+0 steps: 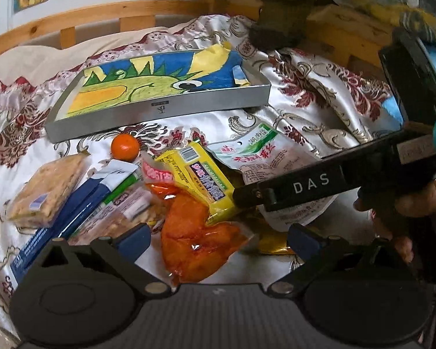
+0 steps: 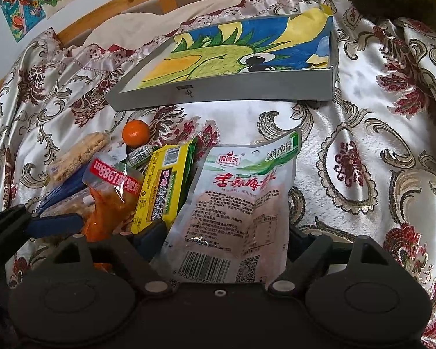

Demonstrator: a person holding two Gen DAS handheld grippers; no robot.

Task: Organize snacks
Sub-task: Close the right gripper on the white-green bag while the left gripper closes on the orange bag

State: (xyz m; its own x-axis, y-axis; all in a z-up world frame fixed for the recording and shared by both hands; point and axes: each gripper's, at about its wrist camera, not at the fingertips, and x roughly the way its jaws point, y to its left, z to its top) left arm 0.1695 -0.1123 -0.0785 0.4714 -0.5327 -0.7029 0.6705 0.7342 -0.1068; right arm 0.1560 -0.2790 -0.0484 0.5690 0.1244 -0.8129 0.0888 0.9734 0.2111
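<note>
A pile of snacks lies on a patterned satin cloth (image 2: 348, 133). My right gripper (image 2: 225, 232) is shut on a white and green pouch (image 2: 241, 192); the pouch fills the gap between its pads. In the left wrist view one finger (image 1: 247, 193) of that gripper reaches in from the right over the same pouch (image 1: 255, 157). My left gripper (image 1: 218, 240) stands open around an orange packet (image 1: 194, 241) without touching it. A yellow packet (image 1: 200, 174) lies between the two snacks. Behind the pile sits a grey tray (image 1: 160, 110) lined with a dragon drawing.
A mandarin (image 1: 125, 147), a cracker pack (image 1: 46, 189) and a blue box (image 1: 58, 221) lie at the left of the pile. A hand (image 1: 407, 203) holds the right gripper. A wooden rail (image 1: 72, 20) runs along the back, with a dark object (image 1: 282, 14) at the top.
</note>
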